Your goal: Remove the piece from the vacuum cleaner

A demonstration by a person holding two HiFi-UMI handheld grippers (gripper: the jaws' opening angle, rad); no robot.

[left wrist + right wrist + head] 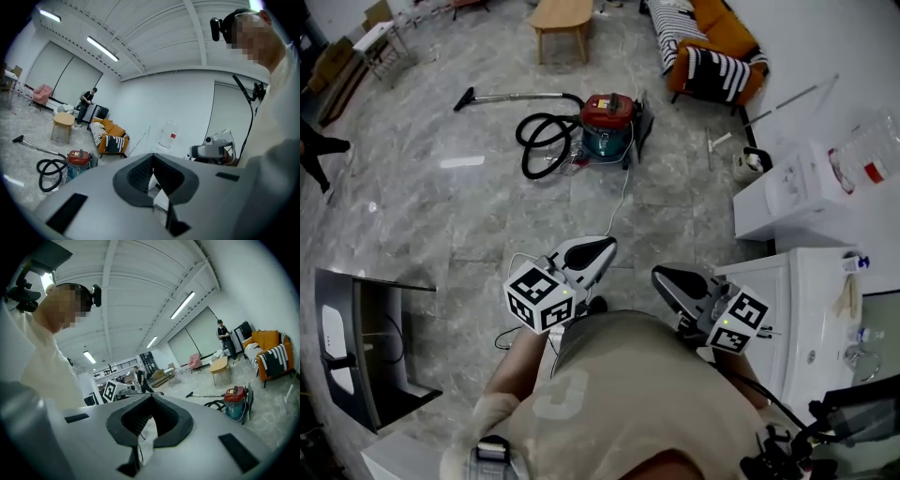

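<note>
Where the grey marble floor (478, 216) spreads out ahead of the person, an orange sofa (712, 42) with striped cushions stands against the far wall, and a low wooden table (562, 19) sits to its left. A white basin cabinet (797, 300) stands close on the person's right, with a white water dispenser (792, 192) just beyond it. A dark open stand (361, 352) stands on the left.

The vacuum cleaner (607, 127), red on top and teal below, stands on the floor well apart from both grippers, in front of the sofa. Its black hose (542, 142) coils beside it on the left and runs on to a metal wand (516, 96) that lies flat on the tiles. A thin white cable (624, 192) trails from the machine across the bare floor toward the person.

The left gripper (605, 246) and the right gripper (661, 275) are held near the person's chest, roughly level, side by side. On the left one the dark fingers (136, 176) meet at their tips with nothing between them. On the right one the fingers (129, 420) are likewise pressed together and empty. Neither touches the vacuum cleaner.
</note>
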